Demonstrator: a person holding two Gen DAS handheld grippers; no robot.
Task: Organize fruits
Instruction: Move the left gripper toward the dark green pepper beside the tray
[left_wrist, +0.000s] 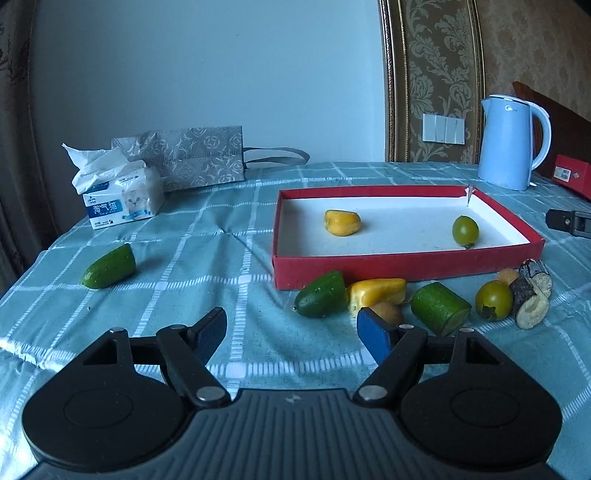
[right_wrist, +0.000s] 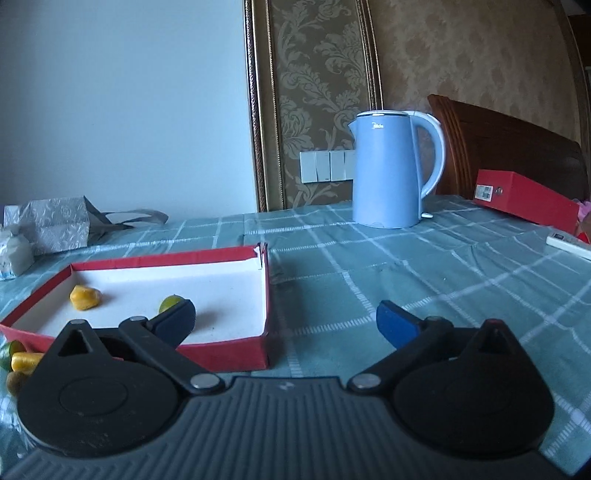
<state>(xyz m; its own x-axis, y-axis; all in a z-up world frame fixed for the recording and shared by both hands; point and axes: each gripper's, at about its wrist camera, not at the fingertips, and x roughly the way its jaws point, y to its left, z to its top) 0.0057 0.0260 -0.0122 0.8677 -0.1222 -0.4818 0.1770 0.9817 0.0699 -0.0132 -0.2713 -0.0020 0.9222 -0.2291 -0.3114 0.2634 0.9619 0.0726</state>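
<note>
Home bedroom, headboard (right_wrist: 517, 147), kettle (right_wrist: 388, 170), tablecloth (right_wrist: 406, 266)

Blue kettle (right_wrist: 388, 170) upright on checked tablecloth (right_wrist: 406, 266); tissue pack (left_wrist: 122, 199) beside grey bag (left_wrist: 192, 158).

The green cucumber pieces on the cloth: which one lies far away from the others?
The cucumber piece at the left, alone near the tissue pack; the other two lie before the red box.

Two fruits (left_wrist: 342, 222) in red tray (left_wrist: 406, 264) (others outside).
</note>
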